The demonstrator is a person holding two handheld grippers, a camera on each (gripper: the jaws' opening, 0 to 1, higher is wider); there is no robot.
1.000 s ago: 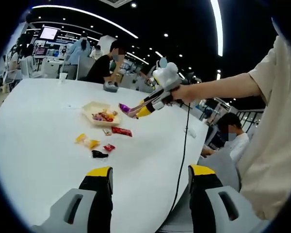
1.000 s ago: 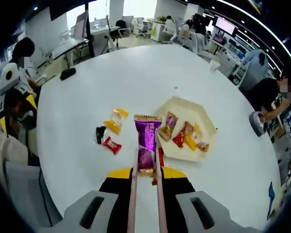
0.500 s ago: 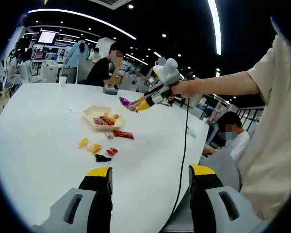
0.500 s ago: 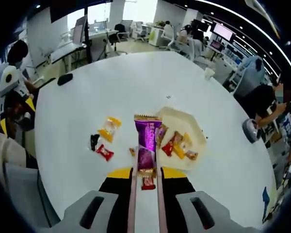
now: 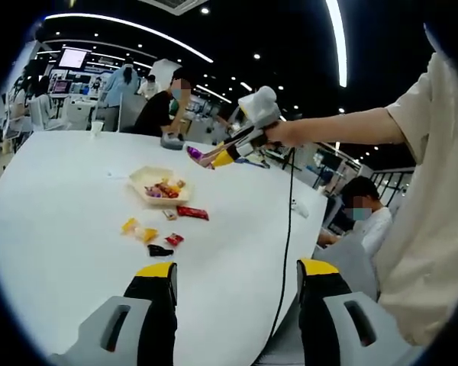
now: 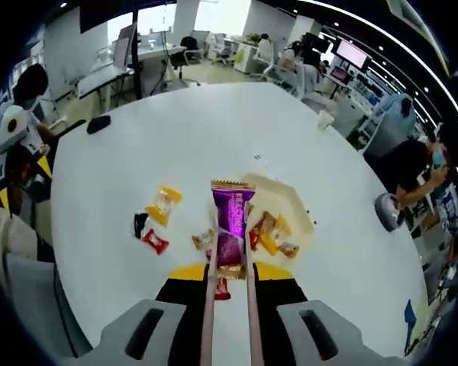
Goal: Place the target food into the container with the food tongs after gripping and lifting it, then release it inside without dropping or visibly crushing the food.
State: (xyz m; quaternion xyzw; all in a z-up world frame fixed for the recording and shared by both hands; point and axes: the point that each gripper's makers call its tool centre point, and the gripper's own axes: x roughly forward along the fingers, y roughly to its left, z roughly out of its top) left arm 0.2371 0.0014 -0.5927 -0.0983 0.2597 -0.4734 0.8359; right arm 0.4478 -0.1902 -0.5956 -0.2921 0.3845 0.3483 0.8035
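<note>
1. Purple snack packet [image 6: 230,217] was pinched lengthwise between the two arms of the food tongs [image 6: 227,305], high above the table [image 6: 137,152] and lined up in the right gripper view just over the near edge of the cream hexagonal tray [image 6: 290,200]. Judged as carried there so a release would land it among the sweets already in the tray.
2. Was held flat and uncreased, top seam forward; grip looked light enough to spare the wrapper.
3. Tongs were squeezed nearly parallel by the right gripper [image 6: 227,286], jaws closed on the tong arms rather than on the packet itself. Seen from the left gripper view as the same tool [image 5: 248,137] at arm's length, purple packet at its tip, well above the tray [image 5: 141,177].
4. Were left lying on the table beside the tray: a yellow packet [image 6: 162,204], a small black one [image 6: 140,224], a red one [image 6: 154,241] and a tan one [image 6: 203,239]. Probably still waiting their turn.
5. Left gripper [image 5: 233,293] was held low near the table edge, jaws spread wide apart, holding and touching nothing. Likely parked clear of the working arm.
</note>
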